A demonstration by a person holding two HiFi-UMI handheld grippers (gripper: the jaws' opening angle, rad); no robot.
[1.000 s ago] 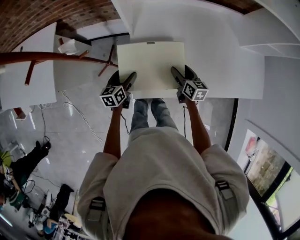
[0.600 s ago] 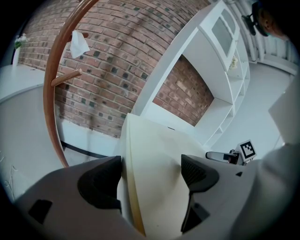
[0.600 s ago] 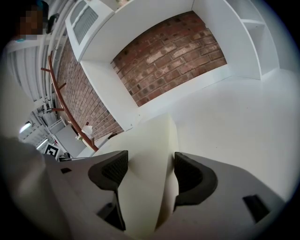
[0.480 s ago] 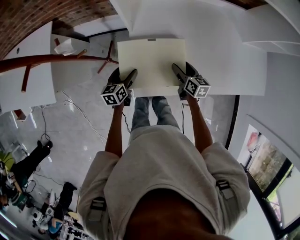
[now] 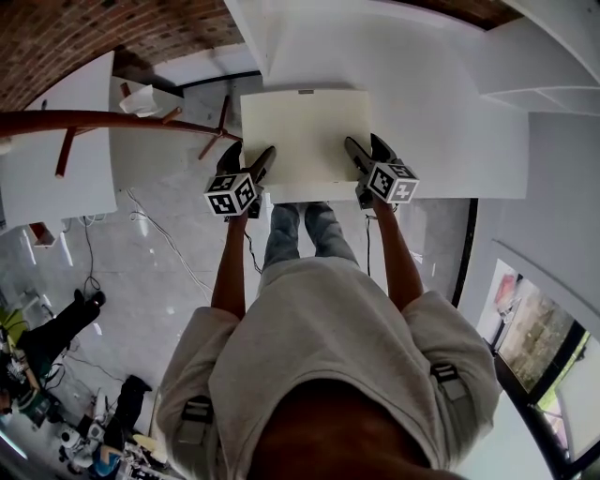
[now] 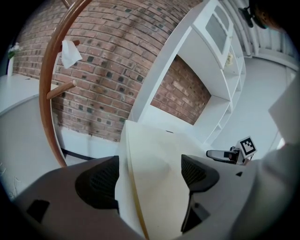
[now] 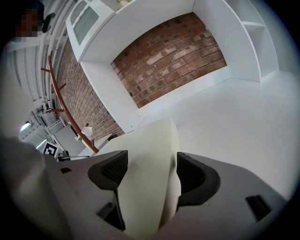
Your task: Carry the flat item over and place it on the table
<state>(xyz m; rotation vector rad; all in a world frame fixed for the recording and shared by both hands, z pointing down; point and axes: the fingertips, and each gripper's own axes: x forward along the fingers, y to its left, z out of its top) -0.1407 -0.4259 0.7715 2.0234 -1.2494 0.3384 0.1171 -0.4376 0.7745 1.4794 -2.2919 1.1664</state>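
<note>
Brick wall [image 5: 112, 28] behind, white table [image 5: 450, 141] straight ahead of the person, reddish wooden rack [image 5: 94, 120] off to the left. Flat board [image 5: 305, 131] is cream and held level out front. Its long axis runs across the body, roughly parallel to the table's front edge. Left gripper [image 5: 248, 164] has the near-left edge and right gripper [image 5: 364, 157] the near-right edge. In both gripper views the jaws sit narrow with the sheet running between the pads, so both read as clamped on it, and it bows slightly at the right grip. The board extends away from both sets of jaws, out over the tabletop. In the head view its left strip and the left gripper appear to sit past the table's left side, over the floor, while the right gripper is over the table. Can't tell whether the underside touches the surface yet. My read: carry is nearly done, and the set-down likely needs a nudge right and forward before lowering. Risk is the left side landing unsupported.
</note>
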